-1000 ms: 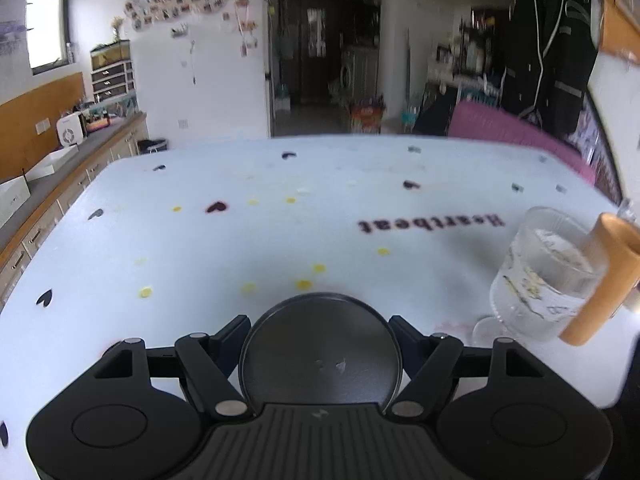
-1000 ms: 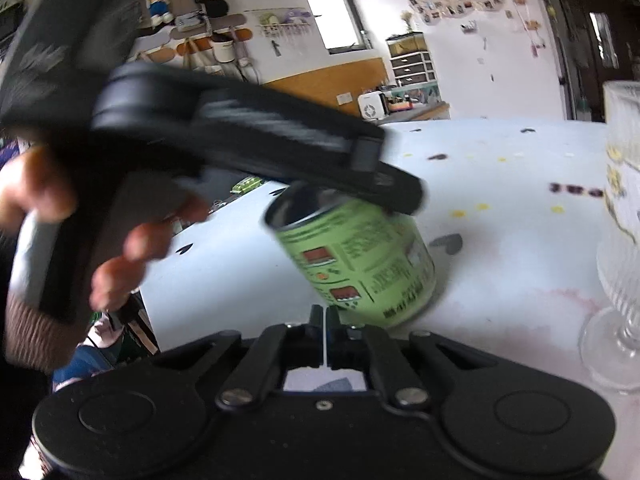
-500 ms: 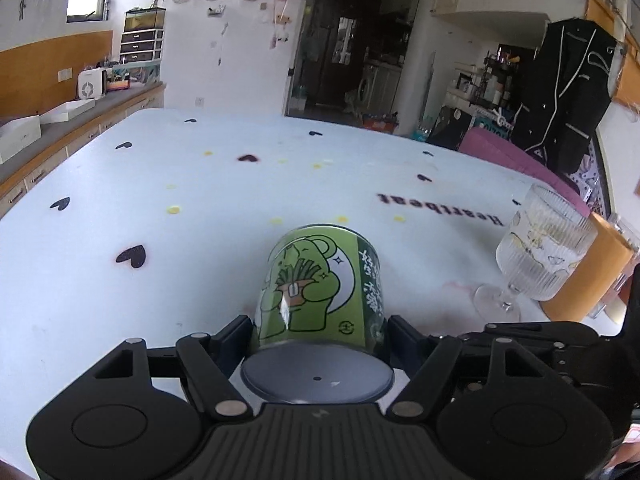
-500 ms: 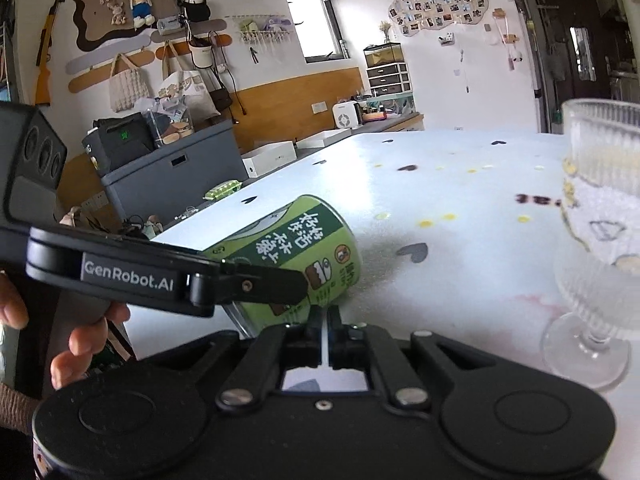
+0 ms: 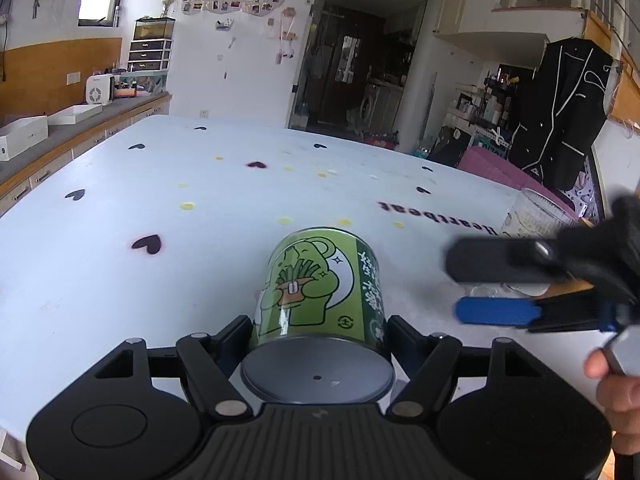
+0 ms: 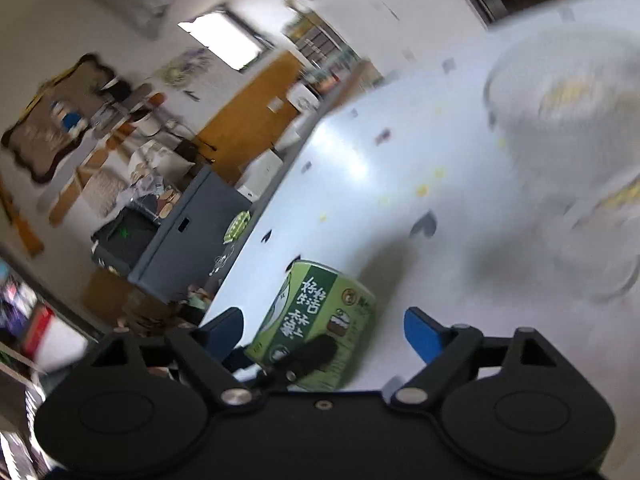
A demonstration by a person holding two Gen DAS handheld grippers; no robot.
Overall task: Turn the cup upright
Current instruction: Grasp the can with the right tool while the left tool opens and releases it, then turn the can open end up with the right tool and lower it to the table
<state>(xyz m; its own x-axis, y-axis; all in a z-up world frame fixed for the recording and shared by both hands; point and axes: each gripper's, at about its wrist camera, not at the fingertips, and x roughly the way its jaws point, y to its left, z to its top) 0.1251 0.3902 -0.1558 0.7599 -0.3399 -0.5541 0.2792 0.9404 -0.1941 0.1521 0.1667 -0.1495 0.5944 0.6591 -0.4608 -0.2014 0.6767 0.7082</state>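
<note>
The green printed cup (image 5: 320, 288) lies on its side just over the white table (image 5: 120, 280), its grey base toward the left wrist camera and its mouth pointing away. My left gripper (image 5: 320, 336) is shut on the cup near the base, one finger on each side. My right gripper (image 5: 496, 290) hovers to the cup's right, open, its blue pad (image 5: 496, 311) showing. The right wrist view is blurred and tilted: the cup (image 6: 320, 320) sits just ahead of the open right gripper (image 6: 324, 332), between the blue pads (image 6: 420, 336).
A ribbed clear stemmed glass (image 5: 536, 216) stands at the right, behind the right gripper, with something orange (image 5: 572, 286) beside it. It looms large and blurred in the right wrist view as the glass (image 6: 568, 120). A hand (image 5: 616, 384) holds the right gripper.
The left gripper swung the cup from base-on to lying lengthwise over the table. The right gripper went from shut to open and rolled over toward the cup.
</note>
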